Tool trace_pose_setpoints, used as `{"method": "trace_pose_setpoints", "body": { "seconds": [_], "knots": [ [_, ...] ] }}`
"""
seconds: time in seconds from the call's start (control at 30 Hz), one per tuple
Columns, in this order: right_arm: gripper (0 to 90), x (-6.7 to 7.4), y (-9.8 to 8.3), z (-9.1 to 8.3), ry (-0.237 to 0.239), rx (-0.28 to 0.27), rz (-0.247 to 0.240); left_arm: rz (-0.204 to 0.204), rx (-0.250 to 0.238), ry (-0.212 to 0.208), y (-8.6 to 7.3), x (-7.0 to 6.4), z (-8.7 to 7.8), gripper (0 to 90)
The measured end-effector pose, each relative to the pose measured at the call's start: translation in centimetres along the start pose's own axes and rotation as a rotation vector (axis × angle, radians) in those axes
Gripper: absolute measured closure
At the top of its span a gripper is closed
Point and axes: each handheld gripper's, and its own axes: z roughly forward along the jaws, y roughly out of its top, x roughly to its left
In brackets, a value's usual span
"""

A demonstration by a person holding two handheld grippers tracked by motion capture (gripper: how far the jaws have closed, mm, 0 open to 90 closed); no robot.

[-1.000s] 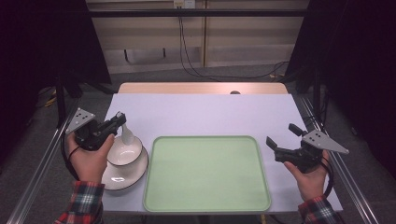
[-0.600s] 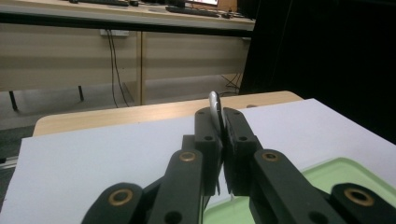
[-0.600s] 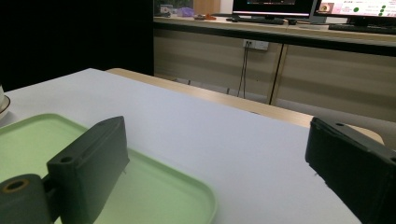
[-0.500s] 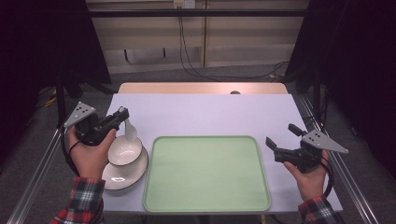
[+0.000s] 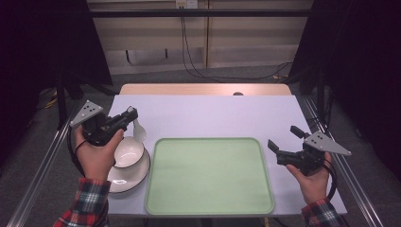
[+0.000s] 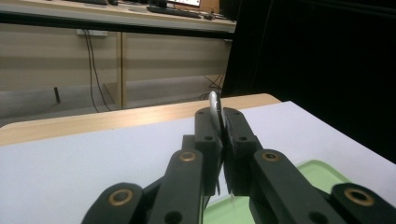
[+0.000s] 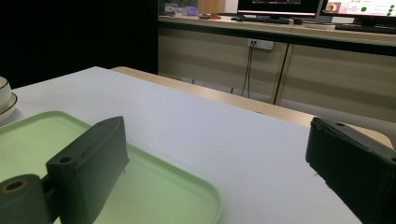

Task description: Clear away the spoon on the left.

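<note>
The desk (image 5: 213, 113) carries a pale lilac-white cover, with a strip of wood showing along its far edge and cabinets and trailing cables beyond. A light green tray (image 5: 208, 175) lies in the middle of it, bare, and serves as the landmark here. Just left of the tray stands a white bowl (image 5: 127, 152) on a white saucer (image 5: 127, 177) with a dark rim; the saucer's edge lies close to the tray's left rim. The left hand-held gripper (image 5: 132, 116), above and slightly beyond the bowl, has its jaws fully closed on a white spoon (image 5: 139, 130), gripped by the thin handle, with the spoon's wider end hanging down toward the bowl; in the left gripper view the handle's tip (image 6: 214, 105) projects between the closed jaws. The right hand-held gripper (image 5: 283, 142) is held just off the tray's right rim with jaws wide apart and nothing between them. Assessment: the spoon is lifted clear of the bowl, so pick-up appears complete. Nothing has been placed on the tray; the spoon, bowl and saucer remain to be dealt with.
</note>
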Motion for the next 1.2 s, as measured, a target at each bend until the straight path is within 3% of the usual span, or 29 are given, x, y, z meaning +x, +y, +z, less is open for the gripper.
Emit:
{"method": "trace_pose_setpoints", "body": {
  "seconds": [0.47, 1.2],
  "knots": [
    [5.2, 0.1, 0.0, 0.0, -0.002, 0.000, -0.007, -0.007, 0.010, -0.056, -0.4, -1.2, 1.1, 85.6],
    [5.2, 0.1, 0.0, 0.1, 0.009, 0.003, -0.010, -0.016, 0.042, -0.099, -1.8, -2.5, 2.6, 85.6]
  ]
}}
